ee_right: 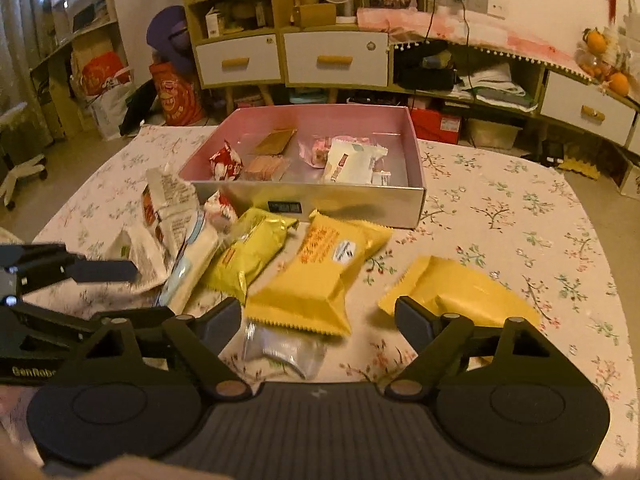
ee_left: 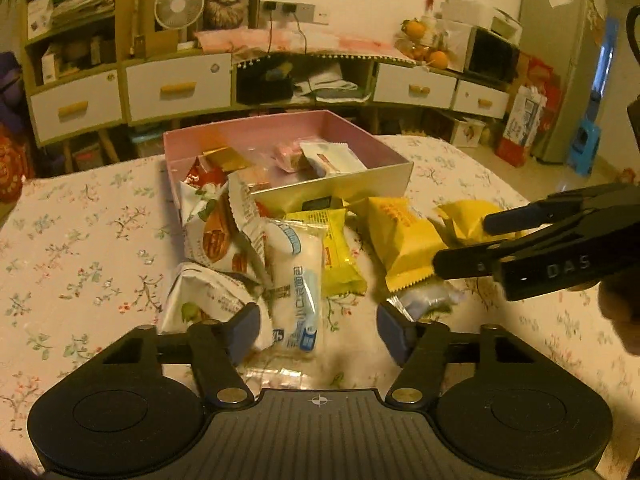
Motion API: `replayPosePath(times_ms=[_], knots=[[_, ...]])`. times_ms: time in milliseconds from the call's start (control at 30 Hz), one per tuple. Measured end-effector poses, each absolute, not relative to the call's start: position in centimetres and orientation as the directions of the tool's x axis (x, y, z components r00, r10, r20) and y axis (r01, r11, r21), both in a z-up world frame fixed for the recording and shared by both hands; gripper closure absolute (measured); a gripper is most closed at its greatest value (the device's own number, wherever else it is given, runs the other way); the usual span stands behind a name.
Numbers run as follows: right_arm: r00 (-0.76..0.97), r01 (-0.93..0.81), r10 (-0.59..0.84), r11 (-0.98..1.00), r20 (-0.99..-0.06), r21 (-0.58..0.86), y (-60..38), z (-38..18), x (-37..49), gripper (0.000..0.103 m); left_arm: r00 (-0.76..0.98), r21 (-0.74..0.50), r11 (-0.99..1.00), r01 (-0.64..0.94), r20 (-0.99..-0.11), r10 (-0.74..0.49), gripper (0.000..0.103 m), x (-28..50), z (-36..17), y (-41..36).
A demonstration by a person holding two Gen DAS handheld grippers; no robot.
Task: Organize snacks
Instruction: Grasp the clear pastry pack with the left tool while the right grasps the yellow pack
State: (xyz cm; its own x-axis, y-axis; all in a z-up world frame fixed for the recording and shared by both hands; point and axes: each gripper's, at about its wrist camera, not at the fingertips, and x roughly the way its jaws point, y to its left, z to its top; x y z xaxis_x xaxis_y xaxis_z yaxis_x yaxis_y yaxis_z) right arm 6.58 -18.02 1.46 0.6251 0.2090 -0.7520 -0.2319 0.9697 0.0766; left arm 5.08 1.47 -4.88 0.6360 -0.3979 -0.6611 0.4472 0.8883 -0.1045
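A pink box point(ee_left: 372, 176) point(ee_right: 416, 152) holds several snack packets. More packets lie in front of it on the flowered tablecloth: a white and blue one point(ee_left: 298, 276) point(ee_right: 192, 268), white nut packets point(ee_left: 212, 236), yellow ones point(ee_left: 400, 236) point(ee_right: 316, 276) point(ee_right: 464, 292) and a small clear one point(ee_right: 284, 348). My left gripper point(ee_left: 318, 328) is open, its fingers either side of the white and blue packet's near end. My right gripper point(ee_right: 318, 320) is open over the clear packet and the big yellow one; it also shows in the left wrist view point(ee_left: 460, 244).
The table point(ee_right: 520, 220) stands before a low cabinet with white drawers point(ee_right: 336, 60) and shelves. Bags point(ee_right: 176, 92) and a chair base point(ee_right: 24, 176) stand on the floor to the left. A fridge point(ee_left: 560, 40) is at the far right.
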Motion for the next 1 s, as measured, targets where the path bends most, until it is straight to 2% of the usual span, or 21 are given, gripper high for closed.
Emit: replayPosePath(times_ms=[33, 133, 467, 767, 833, 1000], knots=[[0.623, -0.227, 0.207, 0.971, -0.754, 0.079, -18.0, 1.4, 6.9, 0.026, 0.630, -0.105, 0.888, 0.448, -0.667, -0.397, 0.050, 5.4, -4.9, 1.2], [0.617, -0.208, 0.204, 0.974, -0.760, 0.092, -17.9, 1.1, 7.8, 0.031, 0.610, -0.101, 0.889, 0.446, -0.692, -0.385, 0.056, 6.3, -5.2, 0.5], [0.581, -0.118, 0.218, 0.976, -0.784, 0.184, -18.1, -0.2, 9.4, 0.039, 0.607, -0.087, 0.928, 0.362, -0.734, -0.306, 0.060, 8.3, -6.1, -0.1], [0.547, -0.082, 0.204, 0.978, -0.812, 0.191, -16.9, -1.2, 10.2, 0.044, 0.596, -0.083, 0.945, 0.317, -0.757, -0.267, 0.060, 9.3, -6.7, -1.1], [0.544, -0.079, 0.201, 0.979, -0.815, 0.189, -16.8, -1.2, 10.2, 0.047, 0.587, -0.081, 0.953, 0.291, -0.772, -0.245, 0.065, 9.7, -7.2, -1.0], [0.545, -0.086, 0.184, 0.983, -0.818, 0.164, -16.7, -1.3, 10.1, 0.051, 0.592, -0.088, 0.958, 0.273, -0.770, -0.239, 0.068, 9.9, -7.2, -0.7]])
